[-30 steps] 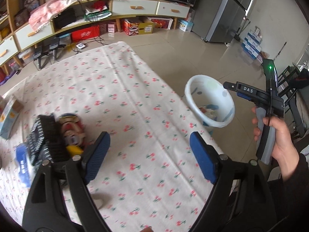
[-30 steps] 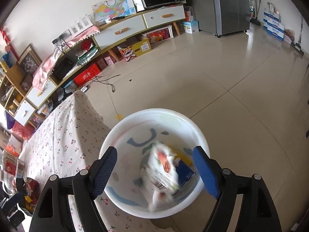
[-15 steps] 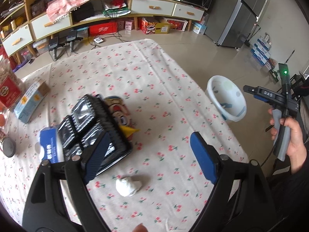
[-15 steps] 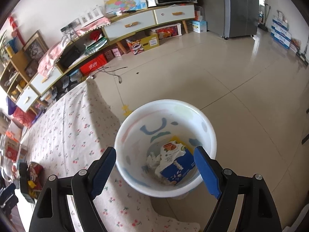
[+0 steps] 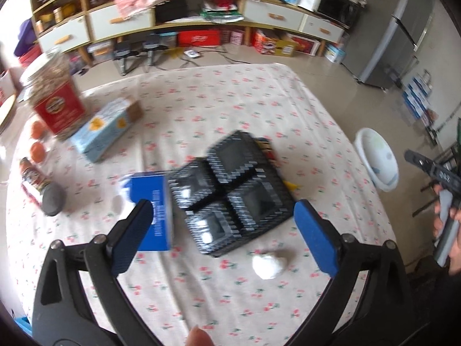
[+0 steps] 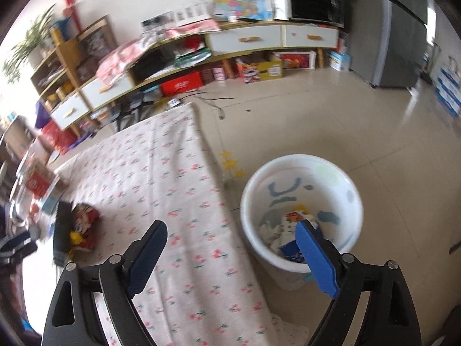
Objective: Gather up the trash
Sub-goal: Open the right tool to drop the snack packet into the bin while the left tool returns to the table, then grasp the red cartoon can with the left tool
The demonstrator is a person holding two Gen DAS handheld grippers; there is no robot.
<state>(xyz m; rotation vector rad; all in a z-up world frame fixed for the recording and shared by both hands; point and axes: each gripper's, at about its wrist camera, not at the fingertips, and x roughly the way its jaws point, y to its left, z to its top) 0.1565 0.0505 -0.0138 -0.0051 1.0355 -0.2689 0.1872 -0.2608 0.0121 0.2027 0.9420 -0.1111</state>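
A white trash bucket (image 6: 302, 190) stands on the floor by the table's right edge, with cartons and paper inside; it also shows in the left wrist view (image 5: 377, 158). My left gripper (image 5: 227, 230) is open and empty above a black plastic tray (image 5: 230, 190). A crumpled white paper ball (image 5: 268, 265) lies just in front of the tray, and a blue box (image 5: 152, 210) to its left. My right gripper (image 6: 230, 256) is open and empty over the table edge beside the bucket.
The table has a cherry-print cloth (image 5: 230, 101). At its left stand a light-blue carton (image 5: 106, 127), a red-labelled jar (image 5: 54, 98), a small spice bottle (image 5: 37, 181) and oranges (image 5: 37, 150). A red wrapper (image 6: 83, 222) lies under the tray. Shelves line the far wall.
My left gripper has pulled back and swung left, bringing the tray, blue box and paper ball into view. My right gripper has moved left from over the bucket toward the table edge.
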